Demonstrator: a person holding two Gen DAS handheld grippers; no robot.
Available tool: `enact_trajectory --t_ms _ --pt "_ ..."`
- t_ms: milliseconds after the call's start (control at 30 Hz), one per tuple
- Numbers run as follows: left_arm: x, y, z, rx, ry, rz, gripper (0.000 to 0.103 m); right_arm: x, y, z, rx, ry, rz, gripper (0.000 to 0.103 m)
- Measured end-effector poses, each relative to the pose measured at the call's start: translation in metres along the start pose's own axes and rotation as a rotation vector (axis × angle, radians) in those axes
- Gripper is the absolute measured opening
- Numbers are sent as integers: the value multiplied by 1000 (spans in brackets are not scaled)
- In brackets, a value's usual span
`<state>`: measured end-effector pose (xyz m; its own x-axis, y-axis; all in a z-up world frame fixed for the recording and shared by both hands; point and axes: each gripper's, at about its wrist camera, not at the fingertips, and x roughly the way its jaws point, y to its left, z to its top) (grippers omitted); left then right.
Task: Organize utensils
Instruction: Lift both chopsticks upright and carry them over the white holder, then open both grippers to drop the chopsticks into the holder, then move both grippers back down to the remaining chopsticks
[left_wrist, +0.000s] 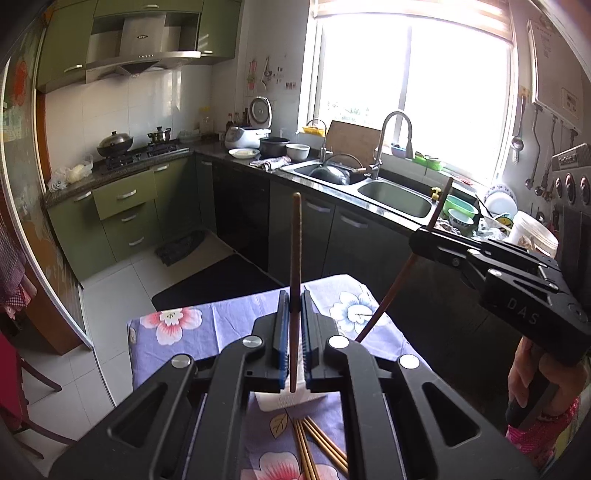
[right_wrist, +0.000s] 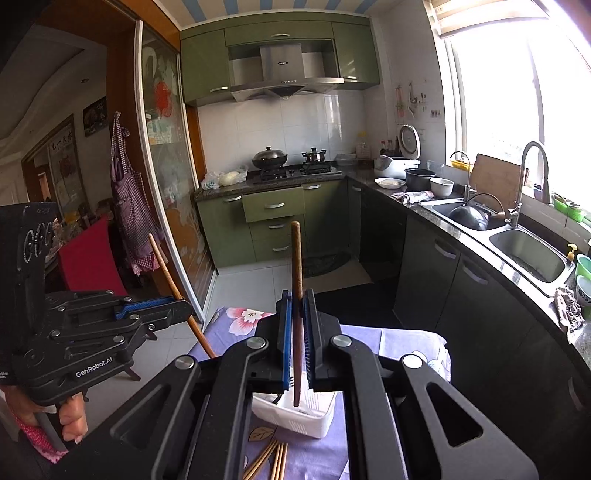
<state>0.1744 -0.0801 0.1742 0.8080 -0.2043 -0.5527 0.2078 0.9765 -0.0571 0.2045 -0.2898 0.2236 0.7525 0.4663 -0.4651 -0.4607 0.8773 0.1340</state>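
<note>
With each pinching one dark chopstick upright, the left gripper (left_wrist: 295, 314) and right gripper (right_wrist: 297, 317) hang above the white basket (right_wrist: 295, 417) at the middle of the flowered table (left_wrist: 221, 314), apparently to drop them in, loose chopsticks (left_wrist: 314, 450) lying nearer.

Floral-clothed table (left_wrist: 192, 325), white basket (right_wrist: 295, 417), loose chopsticks (left_wrist: 314, 446) beside it

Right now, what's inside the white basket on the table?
The white basket shows a slotted white wall and one dark thin item near its left side; what it is, I cannot tell. The right gripper and its chopstick cover the rest.
</note>
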Motion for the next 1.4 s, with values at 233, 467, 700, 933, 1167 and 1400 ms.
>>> enact_trajectory --t_ms 233,467,700,933,1167,1400 --pt "57 7 -4 -9 63 50 6 74 -22 -16 31 111 -25 7" --pt "95 17 -34 -14 180 63 6 126 -31 -59 38 223 -10 7" --pt "94 22 -45 -16 211 64 10 118 -28 -69 36 224 1 10" --pt "63 22 -56 -12 192 65 16 58 -16 -83 14 162 12 16" --pt "67 18 -123 -26 324 29 19 46 -24 -170 23 298 -2 18" --pt "115 18 -204 -109 533 -33 19 66 -47 -261 99 447 -33 21"
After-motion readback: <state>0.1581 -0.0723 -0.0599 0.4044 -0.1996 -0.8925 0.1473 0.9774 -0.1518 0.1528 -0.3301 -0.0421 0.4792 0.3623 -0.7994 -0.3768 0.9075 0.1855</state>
